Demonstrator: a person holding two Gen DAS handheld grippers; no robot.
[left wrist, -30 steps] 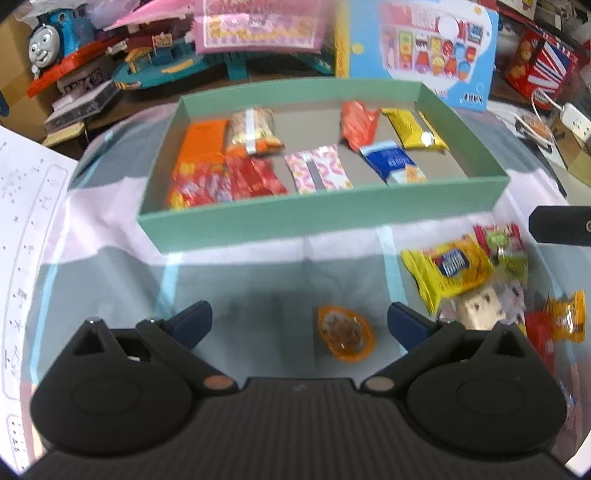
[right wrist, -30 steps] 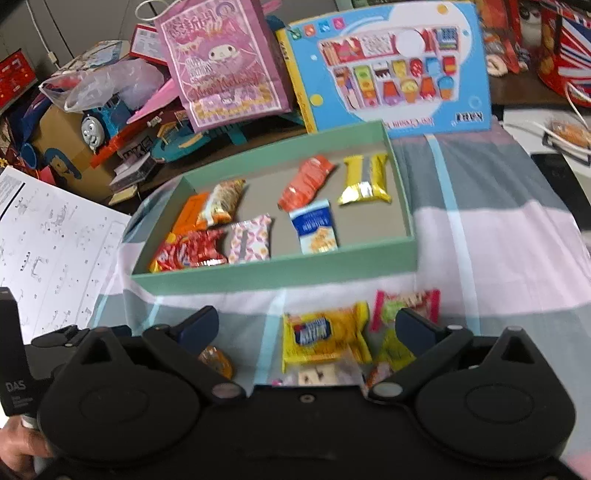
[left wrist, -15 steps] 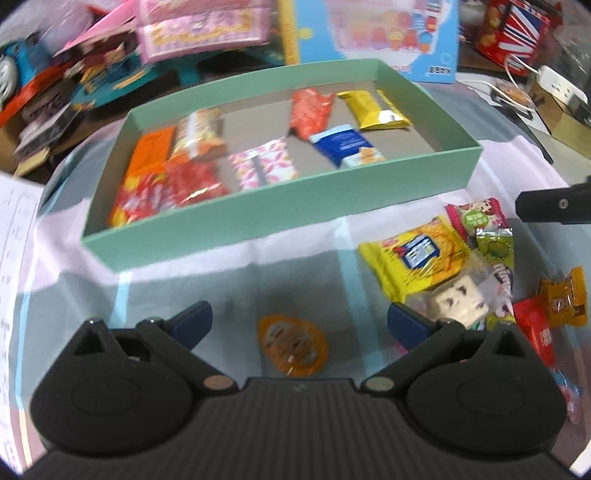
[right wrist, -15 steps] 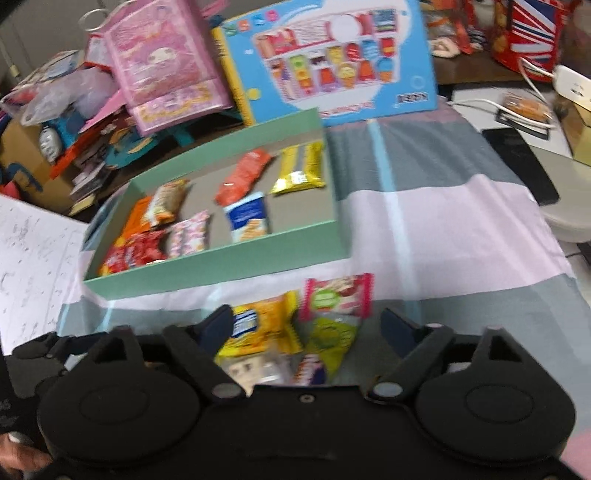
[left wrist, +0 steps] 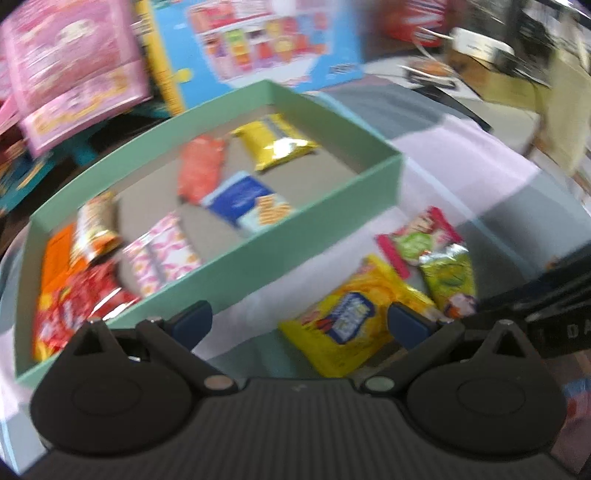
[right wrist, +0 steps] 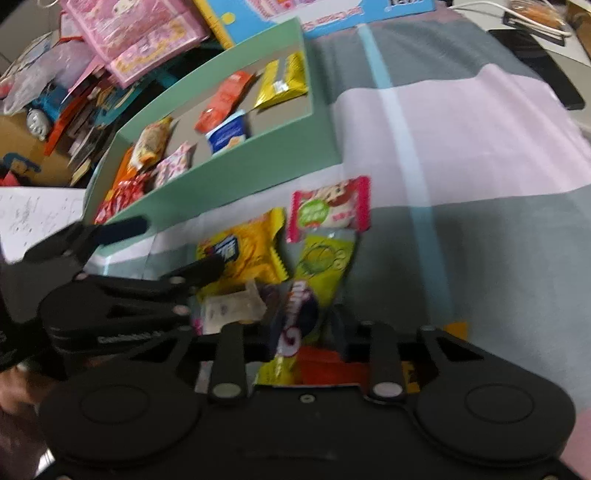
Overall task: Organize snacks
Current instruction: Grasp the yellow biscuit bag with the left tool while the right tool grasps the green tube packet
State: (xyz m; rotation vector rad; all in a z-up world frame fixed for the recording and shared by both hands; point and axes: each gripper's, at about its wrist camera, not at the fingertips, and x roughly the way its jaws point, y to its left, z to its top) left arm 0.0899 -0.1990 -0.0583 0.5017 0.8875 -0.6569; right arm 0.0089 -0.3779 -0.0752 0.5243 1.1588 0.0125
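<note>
A mint-green box [left wrist: 258,258] [right wrist: 258,166] holds several snack packets. In front of it, a loose pile lies on the cloth: a yellow biscuit packet [left wrist: 343,325] [right wrist: 243,251], a pink-and-green packet [left wrist: 413,240] [right wrist: 328,210], a green wrapper [left wrist: 448,273] [right wrist: 325,262] and a dark purple packet [right wrist: 299,314]. My left gripper [left wrist: 299,323] [right wrist: 168,245] is open, and the yellow packet lies between its fingers, nearer the right one. My right gripper [right wrist: 306,332] hangs low over the pile. Its jaws are closing with the dark purple packet between them, and a small gap still shows at the right finger.
A white packet [right wrist: 229,310] and a red one [right wrist: 321,365] lie in the pile under my right gripper. Pink and blue toy boxes [right wrist: 147,33] crowd the area behind the green box. A printed sheet [right wrist: 33,214] lies at the left and a dark phone [right wrist: 535,62] at the far right.
My left gripper moved right, from over the orange jelly cup to the yellow packet, and the cup left view. My right gripper sank onto the pile, and its wide jaws narrowed around the dark purple packet.
</note>
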